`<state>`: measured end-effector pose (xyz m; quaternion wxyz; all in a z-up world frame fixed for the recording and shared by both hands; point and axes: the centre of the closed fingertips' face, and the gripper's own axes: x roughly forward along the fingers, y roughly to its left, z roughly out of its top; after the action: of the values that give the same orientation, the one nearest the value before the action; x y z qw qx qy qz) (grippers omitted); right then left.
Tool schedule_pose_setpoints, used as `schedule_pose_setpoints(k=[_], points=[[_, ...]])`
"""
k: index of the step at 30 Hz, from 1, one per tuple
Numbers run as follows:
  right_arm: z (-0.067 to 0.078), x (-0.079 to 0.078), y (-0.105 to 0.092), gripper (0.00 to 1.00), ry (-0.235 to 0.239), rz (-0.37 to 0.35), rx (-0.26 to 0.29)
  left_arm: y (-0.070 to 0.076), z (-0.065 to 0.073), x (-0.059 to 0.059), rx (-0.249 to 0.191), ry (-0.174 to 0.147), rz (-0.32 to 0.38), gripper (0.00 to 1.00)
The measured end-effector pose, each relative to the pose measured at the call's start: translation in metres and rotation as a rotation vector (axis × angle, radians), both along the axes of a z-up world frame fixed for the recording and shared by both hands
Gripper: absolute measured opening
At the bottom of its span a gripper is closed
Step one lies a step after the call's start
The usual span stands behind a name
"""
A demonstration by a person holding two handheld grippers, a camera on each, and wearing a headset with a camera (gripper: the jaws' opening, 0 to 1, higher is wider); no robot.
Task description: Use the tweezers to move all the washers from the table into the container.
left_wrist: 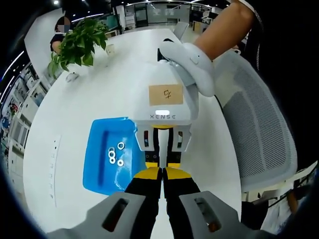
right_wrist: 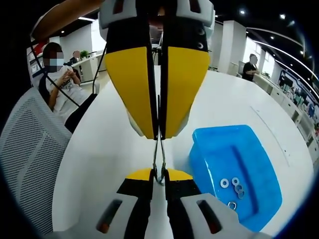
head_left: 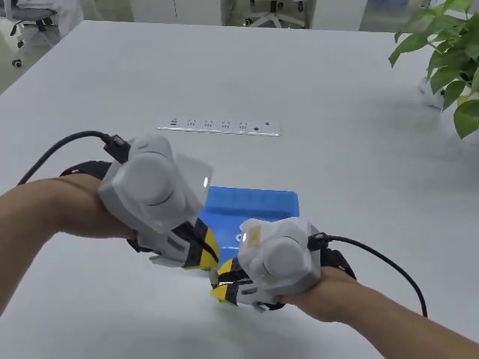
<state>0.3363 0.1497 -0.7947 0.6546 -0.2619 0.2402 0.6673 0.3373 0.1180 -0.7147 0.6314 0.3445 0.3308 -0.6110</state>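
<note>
At the left of the head view, a bare forearm and the left gripper, angled down and right over the near half of the bench. Jaws pinched narrow, yellow pads almost flat together, clamped on the thin steel tweezers. Bare white top to its left, out to the left edge.

Farther back, a power strip sunk flush in the top, well apart from both tools, with open surface all round it up to the far edge.

Just behind the meeting jaws, the blue container, its near rim close to the gripper tips; contact or not, cannot tell. Inside, four washers bunched on the floor toward one side wall, clear of the rim.

Facing the left tool tip to tip, the right gripper, jaws likewise narrow, with the lower end of the tweezers between them. Tweezers bridging the two sets of pads, above bare bench just beside the container's side wall.

To the right, wide open top toward the right edge. At the far right corner, a leafy plant. Off the near edge, in both gripper views, a grey mesh chair.
</note>
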Motion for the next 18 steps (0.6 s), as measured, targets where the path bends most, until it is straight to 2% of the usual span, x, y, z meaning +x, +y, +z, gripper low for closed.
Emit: schedule_pose_setpoints(k=[11, 18], points=[[0.0012, -0.0017, -0.0013, 0.1, 0.005, 0.004, -0.005, -0.0012, 0.0006, -0.0015, 0.002, -0.004, -0.005, 0.05], [0.0079, -0.002, -0.0002, 0.1, -0.002, 0.005, 0.002, 0.0, 0.008, -0.0021, -0.002, -0.012, -0.004, 0.05]])
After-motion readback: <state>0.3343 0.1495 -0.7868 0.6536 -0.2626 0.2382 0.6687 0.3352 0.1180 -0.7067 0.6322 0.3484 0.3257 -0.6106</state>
